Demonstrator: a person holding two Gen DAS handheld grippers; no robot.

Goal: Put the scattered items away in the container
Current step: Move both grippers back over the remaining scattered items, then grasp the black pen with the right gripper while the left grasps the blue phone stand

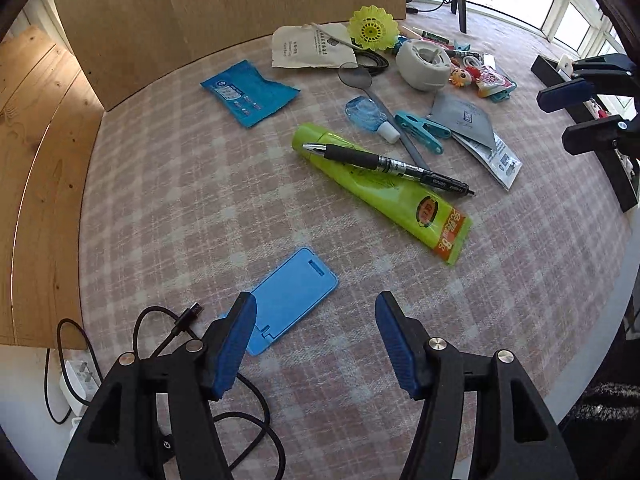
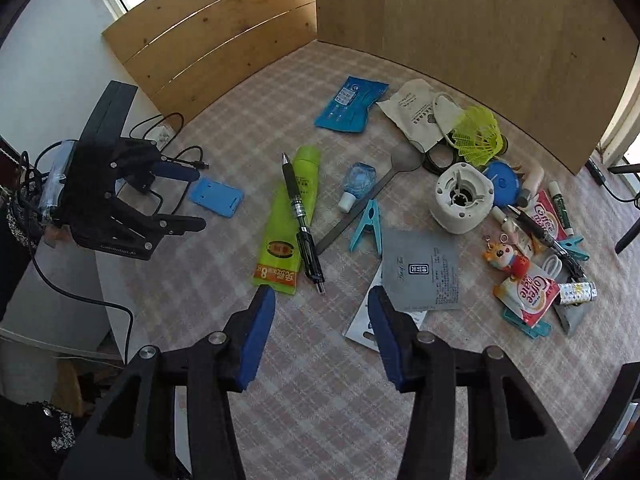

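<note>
Scattered items lie on a checked tablecloth [image 1: 168, 216]. A black pen [image 1: 384, 164] rests across a green tube [image 1: 380, 188]. My left gripper [image 1: 316, 304] hangs open above a flat blue phone stand [image 1: 292, 300], which lies under its left finger; nothing is pinched. In the right wrist view my right gripper [image 2: 320, 294] is open just short of the pen [image 2: 300, 216] and the tube [image 2: 288, 224], with a grey sachet [image 2: 420, 268] by its right finger. The left gripper [image 2: 196, 198] shows there over the blue stand [image 2: 216, 196].
A blue wipes pack [image 1: 248, 92], cloth pouch [image 1: 312, 46], yellow shuttlecock [image 1: 372, 28], white round holder [image 1: 424, 64], spoon [image 1: 356, 76], blue bottle [image 1: 368, 114], teal clip [image 1: 420, 128] and small toys lie at the back. Wooden boards [image 1: 224, 4] wall the far side. A black cable [image 1: 172, 328] trails at the left edge.
</note>
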